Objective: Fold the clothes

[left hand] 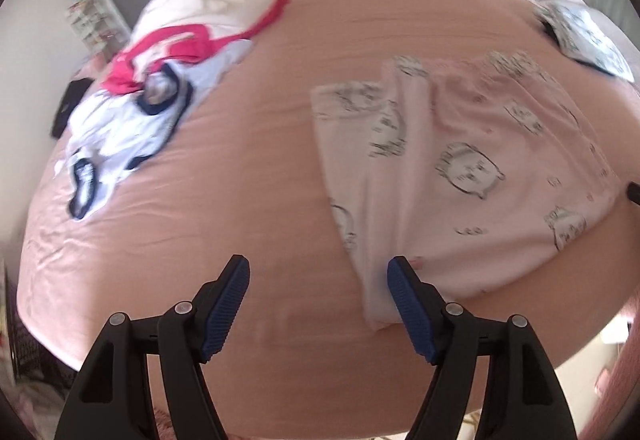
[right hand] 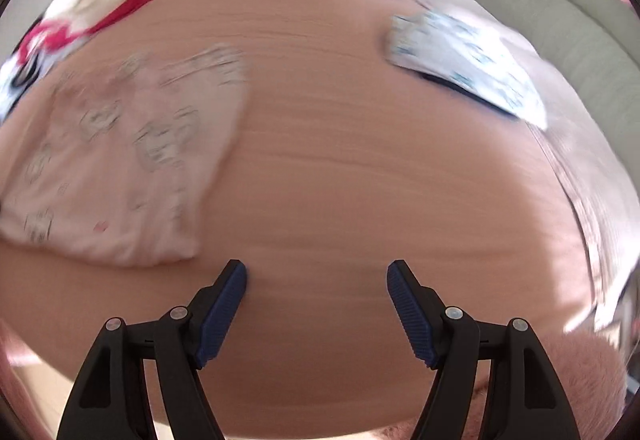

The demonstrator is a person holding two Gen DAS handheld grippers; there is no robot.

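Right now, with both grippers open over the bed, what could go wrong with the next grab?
1. The left gripper is open at the printed garment's near edge; its pad could pinch the pink sheet along with the cloth.
2. The right gripper is over bare sheet, off the garment, so closing there would catch nothing.
3. Both views are motion-blurred, so a fast grab may miss the hem.

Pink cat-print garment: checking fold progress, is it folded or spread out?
Partly folded: the pink cat-print garment lies on the bed with its left side turned over on itself.
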